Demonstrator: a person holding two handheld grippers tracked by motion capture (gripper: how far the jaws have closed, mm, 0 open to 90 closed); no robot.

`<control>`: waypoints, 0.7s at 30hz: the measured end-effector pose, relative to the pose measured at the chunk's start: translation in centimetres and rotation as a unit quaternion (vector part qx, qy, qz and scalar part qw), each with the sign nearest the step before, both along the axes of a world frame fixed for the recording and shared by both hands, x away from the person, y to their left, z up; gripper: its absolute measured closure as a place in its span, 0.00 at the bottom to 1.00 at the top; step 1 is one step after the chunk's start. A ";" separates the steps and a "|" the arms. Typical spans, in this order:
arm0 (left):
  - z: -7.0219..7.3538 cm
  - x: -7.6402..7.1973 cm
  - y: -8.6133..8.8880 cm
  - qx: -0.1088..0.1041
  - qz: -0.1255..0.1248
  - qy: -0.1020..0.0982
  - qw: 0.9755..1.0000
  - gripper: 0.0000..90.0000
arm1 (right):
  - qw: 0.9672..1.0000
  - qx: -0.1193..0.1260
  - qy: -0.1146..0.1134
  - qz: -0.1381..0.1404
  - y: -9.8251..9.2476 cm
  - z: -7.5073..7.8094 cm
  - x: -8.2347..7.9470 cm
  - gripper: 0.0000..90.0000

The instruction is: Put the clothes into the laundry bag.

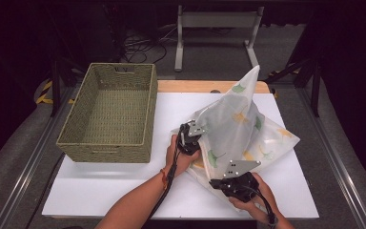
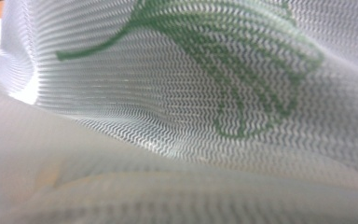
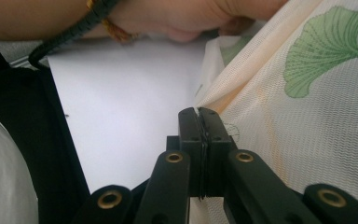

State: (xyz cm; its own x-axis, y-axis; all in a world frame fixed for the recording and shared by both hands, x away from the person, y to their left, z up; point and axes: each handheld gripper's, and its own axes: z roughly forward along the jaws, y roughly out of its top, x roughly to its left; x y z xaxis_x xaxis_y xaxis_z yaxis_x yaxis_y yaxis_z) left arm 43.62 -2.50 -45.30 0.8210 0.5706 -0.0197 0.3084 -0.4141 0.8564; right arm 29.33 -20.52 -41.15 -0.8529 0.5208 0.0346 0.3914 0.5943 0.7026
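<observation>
In the right gripper view we see the right gripper with its two black jaws pressed flat together, an edge of the sheer white mesh cloth printed with green and yellow ginkgo leaves pinched between them; brass rivets dot the black linkages; a small round stamp sits on the cloth beside the jaw tips, too faint for us to read. From above, the left gripper is buried against the cloth, its jaws closed on a fold; its own view shows fine wavy netting and a green leaf outline. The cloth rises in a pointed tent over the white tabletop, right of centre; the rectangular olive woven wicker basket stands well apart at the left.
</observation>
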 end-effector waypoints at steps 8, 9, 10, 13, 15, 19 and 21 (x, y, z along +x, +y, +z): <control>1.9 -1.3 2.9 0.017 -0.046 -0.013 0.999 1.00 | 0.999 0.014 -0.023 -0.027 -1.1 0.9 0.1 0.99; 2.1 -1.5 3.4 0.020 -0.048 -0.013 0.999 1.00 | 0.999 0.014 -0.023 -0.027 -1.1 0.9 0.1 0.99; 2.4 -1.8 4.0 0.022 -0.050 -0.014 0.998 1.00 | 0.999 0.021 -0.026 -0.030 -1.3 1.1 0.0 0.99; 2.9 -2.7 5.3 0.022 -0.068 -0.011 0.997 1.00 | 0.998 0.041 -0.036 -0.043 -1.9 1.8 0.0 0.99; 2.9 -3.5 5.8 0.031 -0.084 -0.008 0.996 1.00 | 0.997 0.054 -0.039 -0.049 -2.3 2.1 0.0 0.99; 2.1 -4.2 5.2 0.041 -0.113 0.001 0.993 1.00 | 0.995 0.073 -0.040 -0.051 -2.6 2.6 0.0 0.99; 1.4 -4.2 4.2 0.054 -0.116 -0.001 0.992 1.00 | 0.996 0.072 -0.039 -0.046 -2.4 2.6 -0.1 0.99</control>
